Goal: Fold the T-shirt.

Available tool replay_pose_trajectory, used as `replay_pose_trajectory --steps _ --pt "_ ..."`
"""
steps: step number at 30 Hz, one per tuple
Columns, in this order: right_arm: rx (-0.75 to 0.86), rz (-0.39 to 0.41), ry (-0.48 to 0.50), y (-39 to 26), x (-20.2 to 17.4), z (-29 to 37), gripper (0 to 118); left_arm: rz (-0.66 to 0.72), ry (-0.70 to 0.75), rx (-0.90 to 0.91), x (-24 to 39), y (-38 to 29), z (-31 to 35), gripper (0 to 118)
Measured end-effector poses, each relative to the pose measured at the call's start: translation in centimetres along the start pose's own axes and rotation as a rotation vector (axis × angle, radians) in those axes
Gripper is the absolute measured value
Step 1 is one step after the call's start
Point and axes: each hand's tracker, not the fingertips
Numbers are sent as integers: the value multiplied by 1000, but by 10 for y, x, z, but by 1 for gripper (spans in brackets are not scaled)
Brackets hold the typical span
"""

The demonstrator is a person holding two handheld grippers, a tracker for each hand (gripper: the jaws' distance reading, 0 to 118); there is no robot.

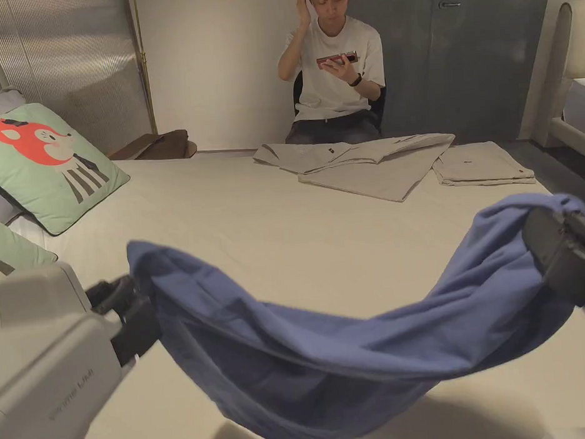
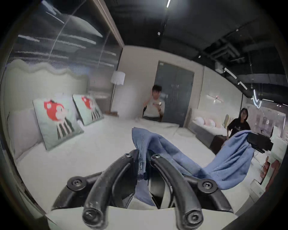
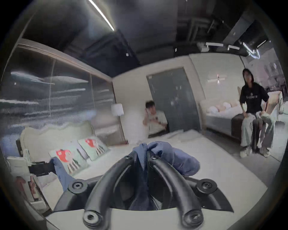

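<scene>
A: Head view, report.

B: I hold the shirt (image 1: 333, 364) above the bed (image 1: 255, 244), slung between both tools and sagging in the middle over the near edge. My left gripper (image 1: 142, 315) grips its left end, my right gripper (image 1: 540, 246) its right end. Beige garments (image 1: 375, 164) lie at the far edge, a folded one (image 1: 478, 165) beside them toward the far right corner. Cushions (image 1: 43, 162) sit along the left edge. A person (image 1: 334, 70) sits behind the far edge.

A: Left gripper view?

B: The left gripper (image 2: 144, 157) has both jaws closed on a stitched hem of the shirt (image 2: 230, 165). The cloth runs right to the right gripper (image 2: 249, 140).

A: Right gripper view?

B: The right gripper (image 3: 144, 156) has both jaws pressed on a bunched fold of the shirt (image 3: 179, 160). At left, the left gripper (image 3: 52, 166) pinches the other end. A second person (image 3: 252, 109) sits on another bed (image 3: 221, 119).
</scene>
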Motion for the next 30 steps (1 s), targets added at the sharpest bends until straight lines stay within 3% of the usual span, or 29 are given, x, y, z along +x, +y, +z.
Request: replay_pose_trajectory --steps 5,12,30 --pt "86 8 -23 43 -13 14 9 24 -56 111 14 45 4 6" --pt "119 -5 -76 68 -7 -9 9 46 -115 117 25 78 -38 6" --pt "97 72 -137 77 45 -192 9 91 -90 87 33 111 -237 6"
